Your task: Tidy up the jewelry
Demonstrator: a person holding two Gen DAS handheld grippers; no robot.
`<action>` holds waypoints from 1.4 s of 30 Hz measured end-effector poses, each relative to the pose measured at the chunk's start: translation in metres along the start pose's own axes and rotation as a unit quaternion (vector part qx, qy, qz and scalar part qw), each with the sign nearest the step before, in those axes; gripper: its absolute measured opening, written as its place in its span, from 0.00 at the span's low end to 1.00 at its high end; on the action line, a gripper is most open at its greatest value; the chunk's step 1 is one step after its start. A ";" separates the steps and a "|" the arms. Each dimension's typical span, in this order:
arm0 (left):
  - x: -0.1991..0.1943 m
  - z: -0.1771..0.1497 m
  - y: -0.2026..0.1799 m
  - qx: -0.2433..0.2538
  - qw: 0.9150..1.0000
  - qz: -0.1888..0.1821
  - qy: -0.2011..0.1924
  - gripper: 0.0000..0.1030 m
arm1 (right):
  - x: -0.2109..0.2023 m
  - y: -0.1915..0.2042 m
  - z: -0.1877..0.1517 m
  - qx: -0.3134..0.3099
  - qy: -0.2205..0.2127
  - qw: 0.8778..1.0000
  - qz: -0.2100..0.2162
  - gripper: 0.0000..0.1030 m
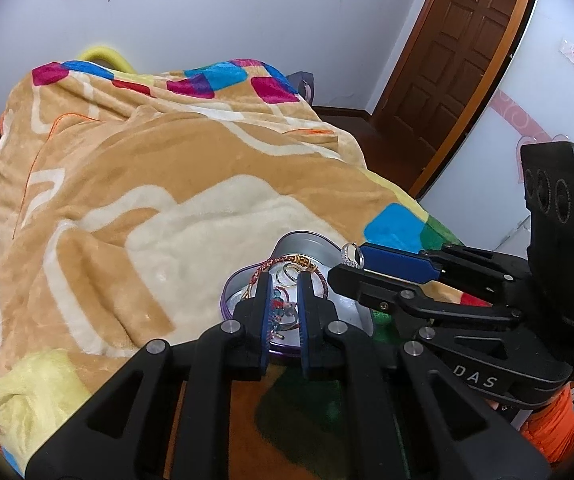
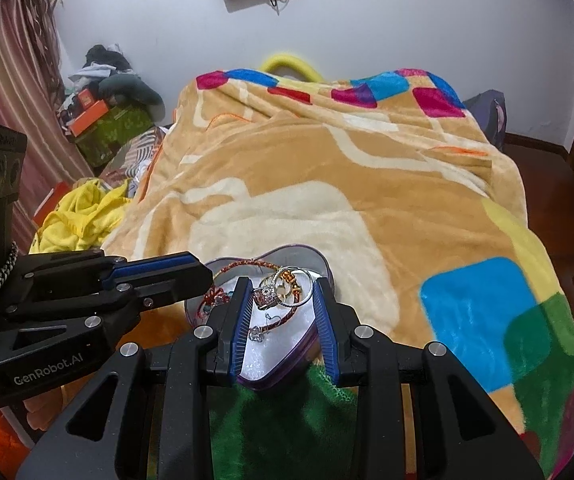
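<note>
Bedroom, bed under a blanket (image 1: 135,184). On it sits a heart-shaped tin (image 2: 319,264) already holding bracelets (image 2: 247,266) and rings. Right tongs (image 2: 283,320) gape over it, with a ring (image 1: 351,254) at the fingertips; whether grasped, I cannot tell. Left tongs (image 1: 283,312) stand parted, released. Nearly done, I judge.

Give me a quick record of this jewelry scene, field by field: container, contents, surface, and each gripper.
container: heart-shaped tin, open, purple rim
contents: red braided bracelet, other tangled pieces
surface: patterned blanket
left gripper: narrowly open, over the tin
right gripper: open, tips over the tin
silver ring: at the right gripper's tip; contact unclear
</note>
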State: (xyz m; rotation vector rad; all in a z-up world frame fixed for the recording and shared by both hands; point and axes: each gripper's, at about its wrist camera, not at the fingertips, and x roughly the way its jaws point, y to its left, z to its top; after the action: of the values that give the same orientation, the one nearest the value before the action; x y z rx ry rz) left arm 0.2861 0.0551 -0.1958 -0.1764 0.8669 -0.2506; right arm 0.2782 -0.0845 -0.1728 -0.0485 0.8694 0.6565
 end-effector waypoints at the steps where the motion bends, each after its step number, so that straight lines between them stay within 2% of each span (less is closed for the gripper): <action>1: 0.000 0.000 0.000 0.000 1.000 0.000 0.002 0.09 | 0.001 -0.001 0.000 0.000 0.002 1.000 0.000 0.27; 5: -0.005 0.002 0.000 -0.005 1.000 -0.002 0.002 0.10 | -0.001 0.000 0.001 -0.002 0.007 1.000 0.001 0.30; 7: -0.009 0.003 0.000 -0.006 1.000 -0.001 0.000 0.11 | -0.005 0.001 0.002 -0.003 0.003 1.000 -0.002 0.37; 9: -0.016 0.004 -0.001 -0.005 1.000 0.001 -0.007 0.14 | -0.012 0.003 0.003 -0.004 -0.006 1.000 -0.006 0.39; 13: -0.036 0.005 -0.006 -0.002 1.000 0.004 -0.025 0.20 | -0.028 0.006 0.005 -0.005 -0.024 1.000 -0.012 0.39; 20: -0.086 0.010 -0.021 0.004 0.998 0.008 -0.069 0.23 | -0.080 0.017 0.011 -0.002 -0.084 0.996 -0.025 0.39; 22: -0.108 0.011 -0.028 0.007 0.996 0.010 -0.092 0.27 | -0.100 0.023 0.012 -0.003 -0.106 0.994 -0.028 0.39; 25: -0.142 0.011 -0.041 0.017 0.991 0.019 -0.130 0.28 | -0.133 0.034 0.012 -0.008 -0.147 0.989 -0.034 0.39; 28: -0.180 0.007 -0.059 0.031 0.983 0.032 -0.176 0.30 | -0.170 0.048 0.010 -0.016 -0.195 0.980 -0.039 0.39; 36: -0.267 -0.022 -0.102 0.061 0.949 0.074 -0.300 0.44 | -0.255 0.090 -0.009 -0.054 -0.319 0.944 -0.063 0.40; 40: -0.292 -0.037 -0.113 0.064 0.935 0.091 -0.338 0.51 | -0.276 0.106 -0.020 -0.068 -0.359 0.927 -0.081 0.43; 42: -0.300 -0.044 -0.117 0.066 0.929 0.099 -0.350 0.55 | -0.282 0.111 -0.024 -0.070 -0.374 0.921 -0.088 0.48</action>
State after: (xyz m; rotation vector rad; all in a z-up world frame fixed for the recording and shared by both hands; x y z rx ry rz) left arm 0.0494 0.0273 0.0248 -0.0427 0.1514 -0.0427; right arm 0.0696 -0.1475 0.0386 -0.0013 0.0749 0.5044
